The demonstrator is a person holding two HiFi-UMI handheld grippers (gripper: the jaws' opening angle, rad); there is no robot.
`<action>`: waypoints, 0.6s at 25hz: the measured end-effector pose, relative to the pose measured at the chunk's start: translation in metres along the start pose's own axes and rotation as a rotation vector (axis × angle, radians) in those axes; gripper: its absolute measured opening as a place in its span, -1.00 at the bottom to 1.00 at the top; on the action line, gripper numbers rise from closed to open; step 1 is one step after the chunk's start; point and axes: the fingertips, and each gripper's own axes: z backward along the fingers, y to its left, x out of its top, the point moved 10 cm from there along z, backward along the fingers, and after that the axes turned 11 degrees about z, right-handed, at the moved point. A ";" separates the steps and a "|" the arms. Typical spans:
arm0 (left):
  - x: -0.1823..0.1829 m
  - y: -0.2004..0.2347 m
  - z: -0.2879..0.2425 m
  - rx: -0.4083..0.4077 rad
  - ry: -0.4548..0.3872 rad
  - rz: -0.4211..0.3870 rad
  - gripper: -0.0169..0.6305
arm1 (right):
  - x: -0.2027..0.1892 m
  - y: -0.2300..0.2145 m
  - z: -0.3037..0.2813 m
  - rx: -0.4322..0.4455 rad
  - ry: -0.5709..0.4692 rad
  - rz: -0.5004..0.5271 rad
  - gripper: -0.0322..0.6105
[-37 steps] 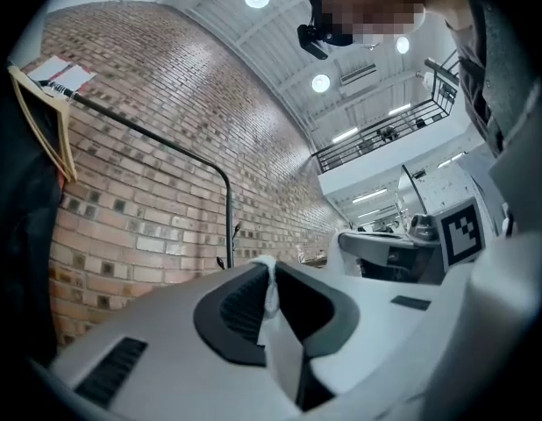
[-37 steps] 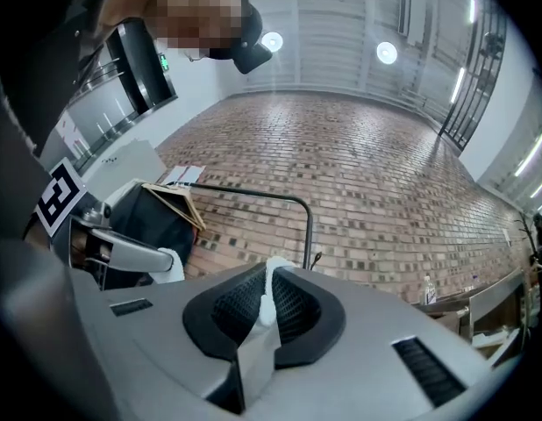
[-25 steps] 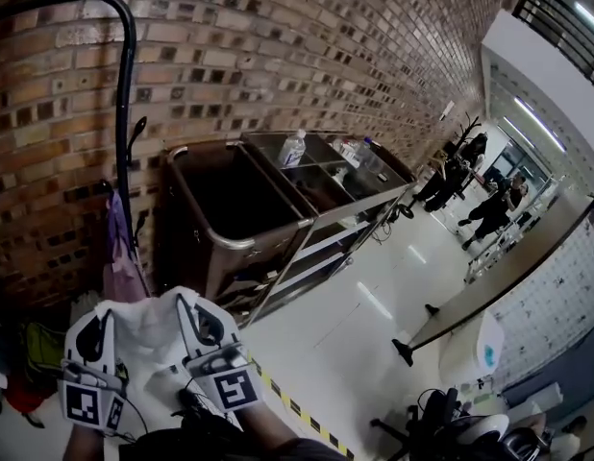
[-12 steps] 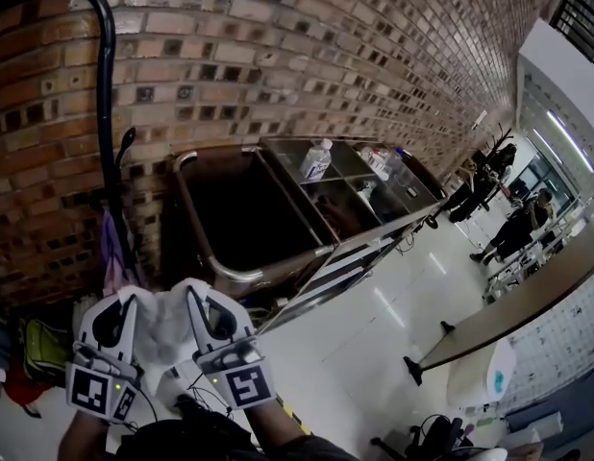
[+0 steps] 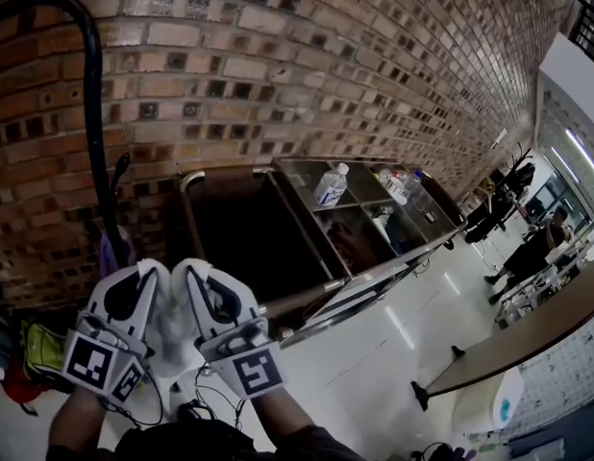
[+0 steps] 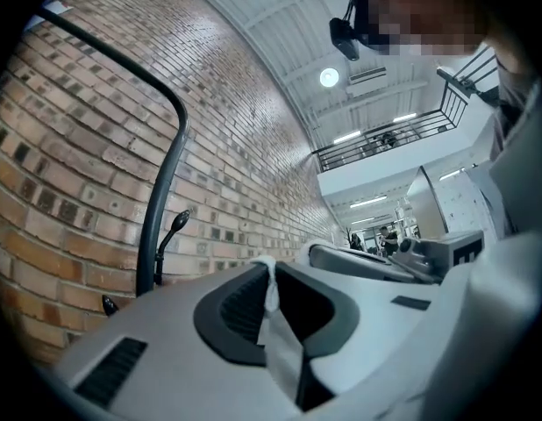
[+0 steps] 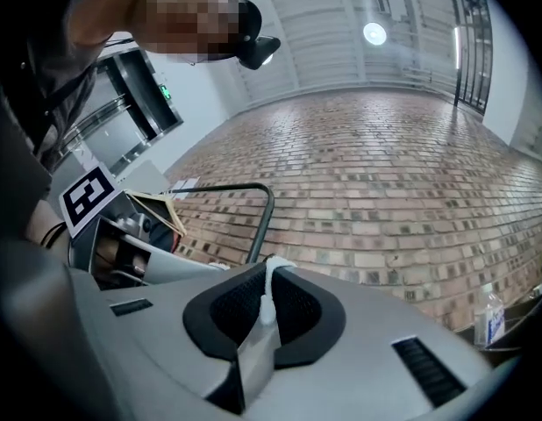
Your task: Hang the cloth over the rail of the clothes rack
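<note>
Your left tongs [image 5: 143,275] and right tongs [image 5: 191,275] both pinch the cloth [image 5: 167,329], now lifted nearer the rail [image 5: 93,113]; drape next.

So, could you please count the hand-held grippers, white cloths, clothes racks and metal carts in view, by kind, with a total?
hand-held grippers: 2 (left, right)
white cloth: 1, clamped by both
clothes rack: 1
metal cart: 1
Total: 5

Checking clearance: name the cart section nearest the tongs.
The large dark bin at the cart's left end; the other sections lie farther right, one holding a bottle.
</note>
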 end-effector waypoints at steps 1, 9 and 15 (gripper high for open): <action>0.006 0.004 -0.008 0.009 0.000 0.012 -0.79 | -0.001 -0.006 -0.008 0.006 0.007 -0.019 -0.77; 0.066 0.033 -0.060 -0.007 -0.025 0.026 -0.79 | 0.021 -0.061 -0.071 0.006 -0.008 -0.109 -0.76; 0.113 0.049 -0.102 -0.064 -0.063 -0.019 -0.79 | 0.040 -0.101 -0.119 -0.053 -0.100 -0.017 -0.76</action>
